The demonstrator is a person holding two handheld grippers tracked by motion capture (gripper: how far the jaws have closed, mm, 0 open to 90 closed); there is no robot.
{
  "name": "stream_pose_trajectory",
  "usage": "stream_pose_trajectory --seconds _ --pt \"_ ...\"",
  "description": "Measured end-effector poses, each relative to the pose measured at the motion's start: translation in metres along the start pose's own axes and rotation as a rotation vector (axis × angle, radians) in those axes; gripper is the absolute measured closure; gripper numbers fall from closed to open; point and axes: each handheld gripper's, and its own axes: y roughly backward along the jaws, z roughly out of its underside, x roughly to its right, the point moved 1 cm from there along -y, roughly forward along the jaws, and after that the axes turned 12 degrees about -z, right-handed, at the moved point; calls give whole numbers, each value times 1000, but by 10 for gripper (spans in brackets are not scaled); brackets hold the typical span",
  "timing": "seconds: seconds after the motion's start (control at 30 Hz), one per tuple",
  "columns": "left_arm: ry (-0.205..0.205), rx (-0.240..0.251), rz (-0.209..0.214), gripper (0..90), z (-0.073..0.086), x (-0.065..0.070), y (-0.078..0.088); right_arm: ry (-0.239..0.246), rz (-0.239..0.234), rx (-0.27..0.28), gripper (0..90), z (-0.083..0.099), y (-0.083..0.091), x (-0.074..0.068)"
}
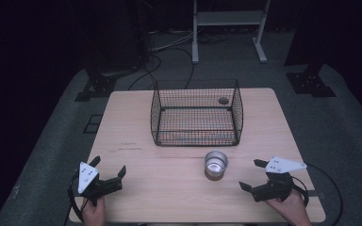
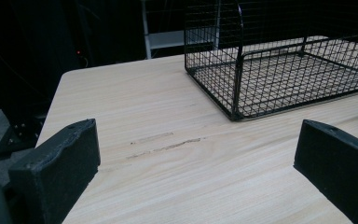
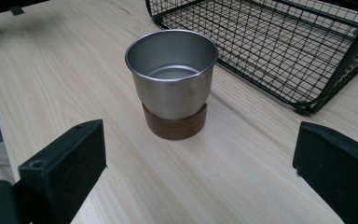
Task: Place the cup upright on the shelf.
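A steel cup (image 1: 216, 164) (image 3: 172, 72) stands upright on a round brown wooden base (image 3: 175, 125), on the light wooden table (image 1: 169, 188) in front of a black wire basket (image 1: 196, 113) (image 2: 279, 60) (image 3: 279, 42). My right gripper (image 1: 253, 174) (image 3: 200, 177) is open at the front right, its jaws wide apart and pointing at the cup, a little short of it. My left gripper (image 1: 108, 168) (image 2: 196, 172) is open at the front left, over bare table, facing the basket's near left corner.
A small round hole (image 1: 223, 100) in the tabletop shows through the basket's far right side. Faint scuff marks (image 2: 165, 143) run across the wood left of the basket. Beyond the table lie floor cables (image 1: 169, 52) and a white metal frame (image 1: 228, 28).
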Motion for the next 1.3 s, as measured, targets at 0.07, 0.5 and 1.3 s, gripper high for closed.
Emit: stream_pose_trajectory --seconds 0.07,0.5,1.3 --pt "-1 0 0 0 0 0 0 2 0 -2 21 -1 -2 -1" --pt "15 6 -9 0 0 -3 1 0 -18 -33 21 -10 -26 -9" --pt "17 8 -15 0 1 -4 3 15 -7 -95 21 -20 -70 -7"
